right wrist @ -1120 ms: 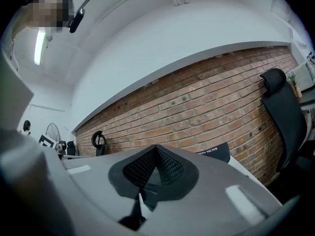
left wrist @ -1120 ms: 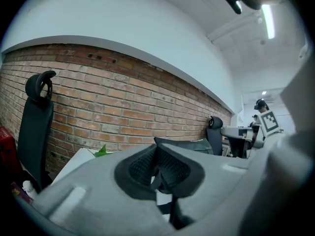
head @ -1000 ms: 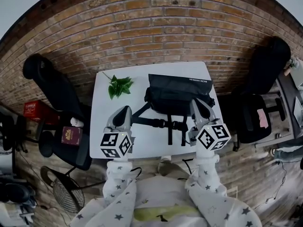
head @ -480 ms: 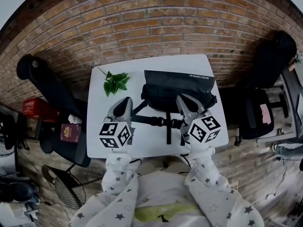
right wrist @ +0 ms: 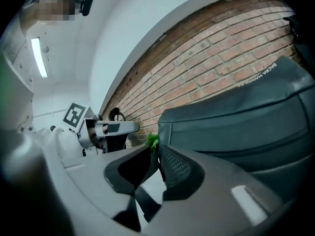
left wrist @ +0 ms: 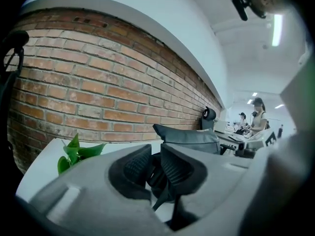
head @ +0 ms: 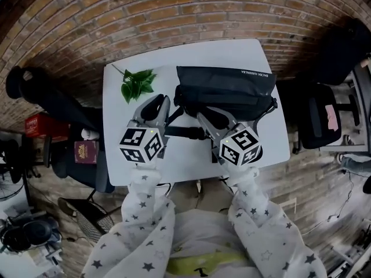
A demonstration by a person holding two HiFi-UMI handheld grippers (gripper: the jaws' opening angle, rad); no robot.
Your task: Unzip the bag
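Two grippers are close to the black bag (head: 223,88) – it lies on the far right part of the white table (head: 191,161), beside the brick wall (head: 174,16). The left gripper (head: 157,104) points at the bag's left end, where a black strap (head: 184,133) comes out. Its jaws have just been opening and stand a little apart, squeezing nothing. The right gripper (head: 203,117) is at the bag's front side. Its jaws have just been opening too – a bit apart, with nothing between them. Green leaves (head: 134,84) lie left of the bag.
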